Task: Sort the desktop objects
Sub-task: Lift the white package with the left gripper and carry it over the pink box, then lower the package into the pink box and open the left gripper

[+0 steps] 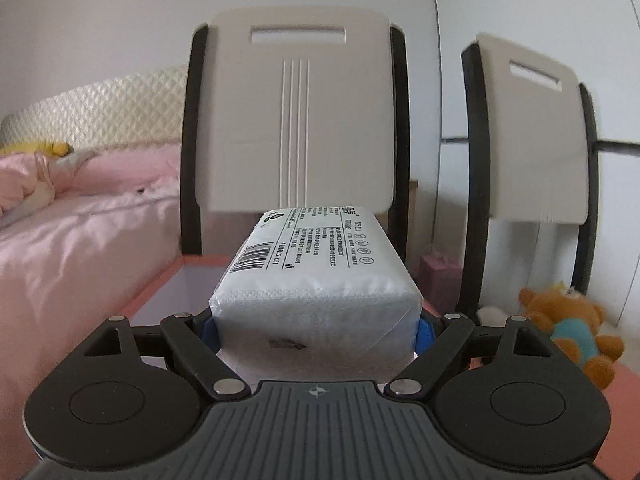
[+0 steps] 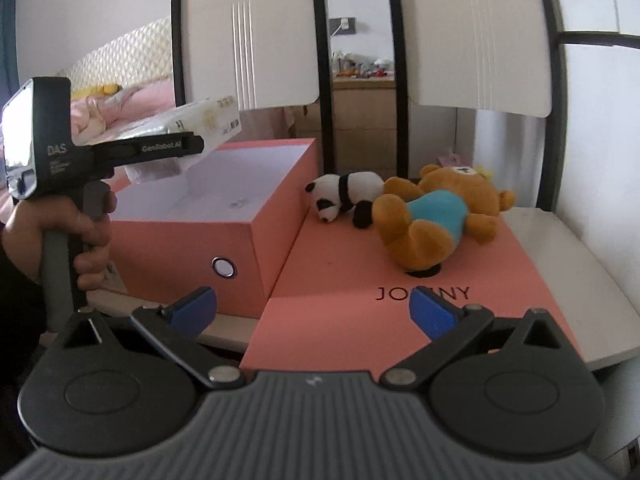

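Note:
My left gripper is shut on a white tissue pack with black print and a barcode, and holds it in the air above the open pink box. The right wrist view shows the same: the left gripper with the tissue pack over the pink box, whose inside is white. My right gripper is open and empty, low over the flat pink lid marked "JOHNNY". A brown bear toy and a small panda toy lie on the lid.
Two white chair backs stand behind the table. A bed with pink bedding is on the left. A wooden cabinet with small items stands behind. The bear also shows in the left wrist view.

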Demonstrator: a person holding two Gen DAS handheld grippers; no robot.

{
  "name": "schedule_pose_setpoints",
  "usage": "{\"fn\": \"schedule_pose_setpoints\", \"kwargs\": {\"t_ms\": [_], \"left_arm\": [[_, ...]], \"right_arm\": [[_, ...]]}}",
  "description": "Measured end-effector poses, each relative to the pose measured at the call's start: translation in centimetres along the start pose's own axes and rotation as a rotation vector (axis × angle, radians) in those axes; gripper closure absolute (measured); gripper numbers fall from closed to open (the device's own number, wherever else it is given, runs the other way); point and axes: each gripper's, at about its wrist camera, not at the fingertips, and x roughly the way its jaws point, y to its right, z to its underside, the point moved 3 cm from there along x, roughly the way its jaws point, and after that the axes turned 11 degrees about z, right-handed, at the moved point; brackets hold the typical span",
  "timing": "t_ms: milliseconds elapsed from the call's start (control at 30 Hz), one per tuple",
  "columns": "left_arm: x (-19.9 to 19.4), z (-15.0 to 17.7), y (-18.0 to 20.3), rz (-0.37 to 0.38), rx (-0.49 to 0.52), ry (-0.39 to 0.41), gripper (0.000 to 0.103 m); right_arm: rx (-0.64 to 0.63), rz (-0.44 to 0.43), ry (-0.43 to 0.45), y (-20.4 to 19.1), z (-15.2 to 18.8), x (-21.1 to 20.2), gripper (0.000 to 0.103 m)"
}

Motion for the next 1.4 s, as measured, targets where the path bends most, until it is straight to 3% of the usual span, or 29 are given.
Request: {"fn": "schedule_pose_setpoints", "kwargs": {"t_ms": [300, 467, 700, 900, 1133, 1300, 1400], "left_arm": [[1.9, 2.5, -0.8, 0.028, -0.025, -0.126, 0.016], [2.0, 3.1, -0.7, 0.027, -0.024, -0.146, 0.014], [0.7, 3.1, -0.4, -0.005, -0.016, -0.121, 0.006], [-2.1, 2.0, -0.4, 0.037, -0.042, -0.082, 0.0], [-5.5, 0.7, -1.0, 0.057, -0.043, -0.042, 0.0], [-7.8, 1.6, -2.0, 0.055, -0.044, 0.005, 0.0], [-8.7, 2.0, -2.7, 0.06, -0.046, 0.025, 0.0]], "right_arm": [[0.018, 0.007, -0.025, -0.4, -0.2, 1.3, 0.0], [0.013, 0.002, -0.018, -0.7, -0.2, 0.9, 0.0], [0.018, 0.001, -0.007, -0.8, -0.2, 0.5, 0.0], [0.044, 0.012, 0.033, -0.7, -0.5, 0.2, 0.0], [0.119, 0.016, 0.081, -0.6, -1.8, 0.7, 0.0], [0.093, 0.008, 0.21, -1.8, -3.1, 0.2, 0.0], [0.124, -0.002, 0.189, -2.1, -4.2, 1.5, 0.0]]}}
